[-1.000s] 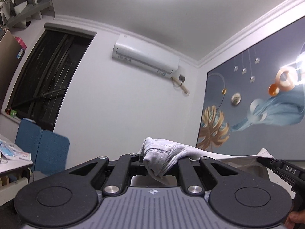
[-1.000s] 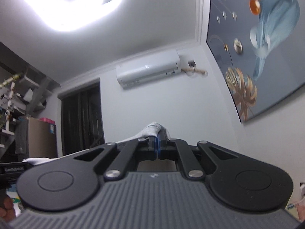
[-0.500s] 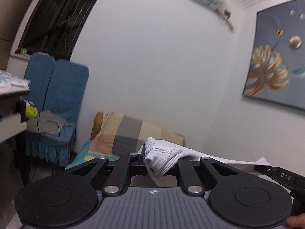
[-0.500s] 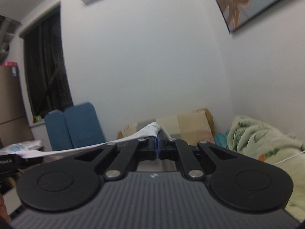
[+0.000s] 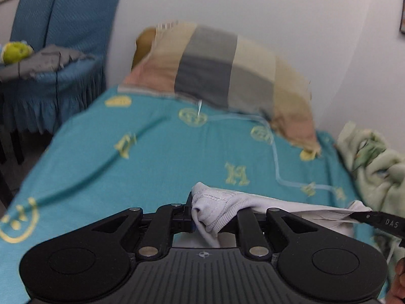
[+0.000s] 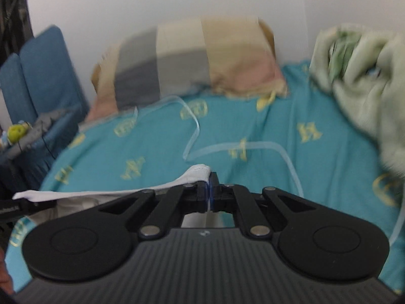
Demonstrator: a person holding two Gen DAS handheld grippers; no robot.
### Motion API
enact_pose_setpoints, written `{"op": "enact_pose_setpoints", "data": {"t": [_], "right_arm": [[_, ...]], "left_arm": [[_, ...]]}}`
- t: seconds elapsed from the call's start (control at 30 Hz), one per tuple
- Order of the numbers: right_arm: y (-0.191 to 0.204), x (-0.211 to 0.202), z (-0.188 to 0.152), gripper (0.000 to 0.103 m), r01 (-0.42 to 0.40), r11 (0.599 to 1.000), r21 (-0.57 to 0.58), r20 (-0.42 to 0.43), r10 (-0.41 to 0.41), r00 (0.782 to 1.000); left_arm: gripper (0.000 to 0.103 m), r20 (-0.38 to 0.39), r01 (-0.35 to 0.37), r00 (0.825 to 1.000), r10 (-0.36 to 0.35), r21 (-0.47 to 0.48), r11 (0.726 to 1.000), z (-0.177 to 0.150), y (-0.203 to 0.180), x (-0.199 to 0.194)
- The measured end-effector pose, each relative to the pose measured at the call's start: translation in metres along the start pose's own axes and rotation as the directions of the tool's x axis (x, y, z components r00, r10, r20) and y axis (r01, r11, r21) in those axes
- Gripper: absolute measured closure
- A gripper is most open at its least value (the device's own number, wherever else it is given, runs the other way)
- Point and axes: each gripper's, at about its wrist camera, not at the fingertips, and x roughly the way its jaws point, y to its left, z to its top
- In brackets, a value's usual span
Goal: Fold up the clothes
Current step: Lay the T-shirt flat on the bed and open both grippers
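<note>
A white garment [image 5: 291,206] with a ribbed hem stretches between my two grippers, just above a teal bed sheet [image 5: 152,164]. My left gripper [image 5: 215,217] has a bunched corner of it between its jaws, which are opening slightly; the pads still press on the cloth. The right gripper's tip [image 5: 359,216] pinches the far corner at the right edge. In the right wrist view, my right gripper [image 6: 209,190] is shut on a thin corner of the garment [image 6: 197,172], which runs left to the left gripper [image 6: 25,204].
A checked pillow [image 5: 215,71] leans on the white wall at the head of the bed. A crumpled pale green blanket [image 6: 359,88] lies on the bed's right side. A blue covered chair [image 5: 63,25] stands to the left. A pale cord [image 6: 195,129] loops over the sheet [image 6: 253,126].
Both grippers have swung down together with the garment held taut between them. The views dropped from the ceiling and wall to the bed. Both grips look unchanged.
</note>
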Motion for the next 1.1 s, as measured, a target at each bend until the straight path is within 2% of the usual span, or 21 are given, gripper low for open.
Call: {"op": "enact_pose_setpoints", "data": {"t": [0.07, 0.17, 0.2, 0.23, 0.27, 0.3, 0.33, 0.43, 0.6, 0.73, 0.87, 1.1], "right_arm": [[-0.009, 0.017, -0.002, 0.097, -0.025, 0.999, 0.039, -0.036, 0.026, 0.999], [-0.019, 0.033, -0.003, 0.093, -0.061, 0.993, 0.098, -0.085, 0.069, 0.994], [-0.021, 0.036, -0.003, 0.091, -0.067, 0.992, 0.109, -0.099, 0.078, 0.992], [-0.022, 0.037, -0.003, 0.068, -0.068, 0.992, 0.108, -0.11, 0.08, 0.991], [-0.023, 0.037, -0.004, 0.041, -0.069, 0.992, 0.106, -0.113, 0.081, 0.99], [-0.024, 0.036, -0.004, 0.031, -0.072, 0.992, 0.108, -0.112, 0.084, 0.99], [-0.026, 0.032, -0.004, 0.023, -0.081, 0.99, 0.114, -0.099, 0.092, 0.991], [-0.027, 0.015, -0.001, 0.023, -0.104, 0.986, 0.133, -0.079, 0.115, 0.99], [-0.024, -0.027, 0.002, 0.023, -0.119, 0.981, 0.156, -0.076, 0.132, 0.988], [-0.022, -0.075, 0.002, 0.023, -0.147, 0.972, 0.181, -0.062, 0.16, 0.985], [-0.023, -0.138, -0.014, 0.023, -0.168, 0.958, 0.233, -0.043, 0.183, 0.982], [-0.019, -0.272, -0.073, 0.023, -0.164, 0.955, 0.249, -0.032, 0.178, 0.984]], "left_arm": [[0.084, -0.032, -0.002, 0.999, 0.002, 0.004, 1.0, -0.003, 0.002, 0.02], [0.074, -0.058, -0.011, 0.998, 0.012, 0.012, 1.0, -0.003, 0.0, 0.024], [0.06, -0.067, -0.009, 0.998, 0.009, 0.014, 1.0, -0.002, 0.001, 0.025], [0.044, -0.075, 0.001, 0.997, 0.0, 0.016, 1.0, 0.0, 0.003, 0.026], [0.038, -0.083, 0.011, 0.996, -0.01, 0.018, 1.0, 0.002, 0.006, 0.026], [0.025, -0.084, 0.018, 0.996, -0.016, 0.023, 1.0, 0.004, 0.007, 0.022], [0.019, -0.077, 0.02, 0.997, -0.017, 0.033, 0.999, 0.006, 0.007, 0.013], [0.018, -0.052, 0.04, 0.998, -0.036, 0.078, 0.996, 0.011, 0.006, -0.019], [0.016, -0.026, 0.066, 0.998, -0.063, 0.117, 0.991, 0.007, -0.005, -0.103], [0.016, -0.006, 0.098, 0.995, -0.098, 0.133, 0.986, -0.008, -0.013, -0.173], [0.016, -0.002, 0.119, 0.993, -0.121, 0.173, 0.978, -0.04, -0.022, -0.238], [0.017, 0.009, 0.125, 0.991, -0.13, 0.2, 0.972, -0.119, -0.037, -0.327]]}}
